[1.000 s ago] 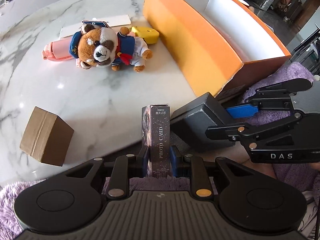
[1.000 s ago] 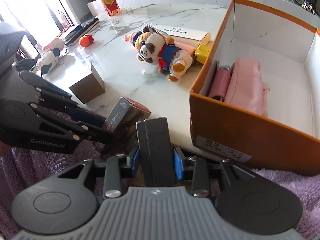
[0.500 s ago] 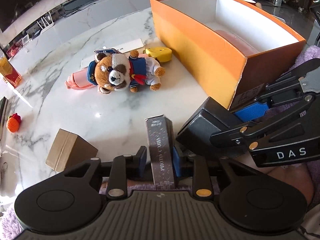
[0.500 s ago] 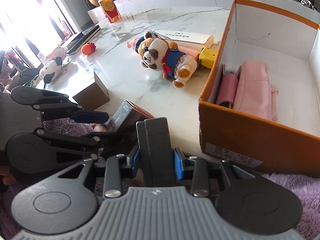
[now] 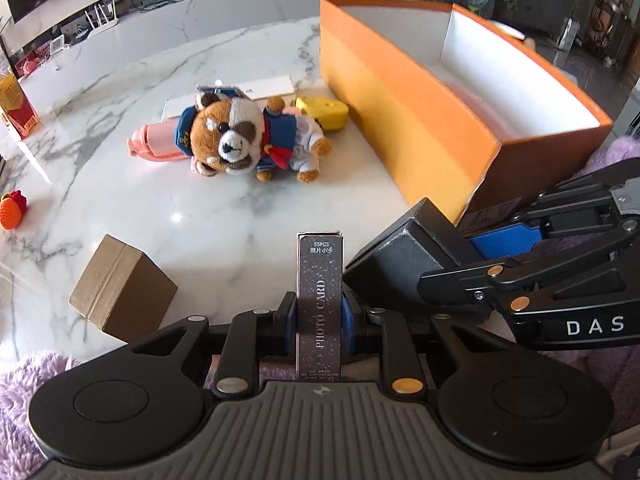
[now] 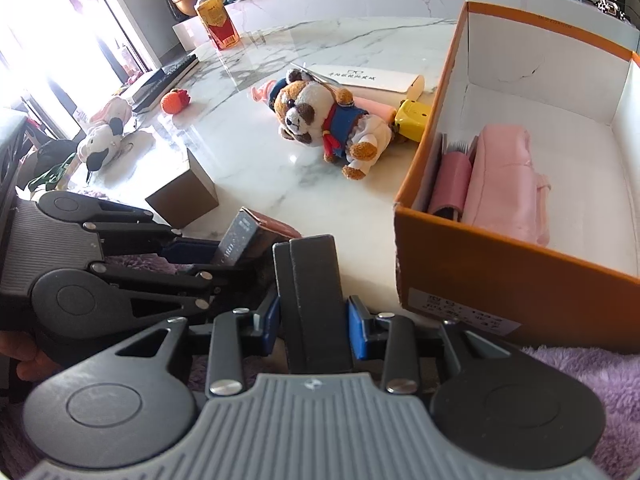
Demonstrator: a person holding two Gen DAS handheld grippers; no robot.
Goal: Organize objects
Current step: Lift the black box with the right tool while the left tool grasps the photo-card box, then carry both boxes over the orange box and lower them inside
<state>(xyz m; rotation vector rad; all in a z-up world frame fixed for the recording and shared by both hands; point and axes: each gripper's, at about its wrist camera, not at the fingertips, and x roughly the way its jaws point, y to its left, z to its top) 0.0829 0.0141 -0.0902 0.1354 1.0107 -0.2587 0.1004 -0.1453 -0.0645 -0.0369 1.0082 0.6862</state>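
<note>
My left gripper [image 5: 319, 320] is shut on a dark photo card box [image 5: 319, 292], held upright above the table's near edge; it also shows in the right wrist view [image 6: 244, 236]. My right gripper [image 6: 314, 316] is shut on a dark grey box [image 6: 314, 280], seen beside the card box in the left wrist view [image 5: 416, 248]. The orange box [image 6: 500, 272] stands to the right, holding a pink pouch [image 6: 506, 176] and a pink roll [image 6: 450, 180]. A plush bear [image 5: 248, 136] lies mid-table.
A brown cardboard cube [image 5: 120, 284] sits near the left front. A pink toy [image 5: 156, 146], a yellow toy [image 5: 324, 112] and a white flat box [image 5: 256, 90] lie behind the bear. An orange knitted toy [image 5: 12, 208], a cow plush [image 6: 102, 144] and a juice bottle [image 6: 218, 20] stand further left.
Both grippers have lifted and tilted up with their boxes, so more of the far table and the inside of the orange box shows. Nothing on the table moved.
</note>
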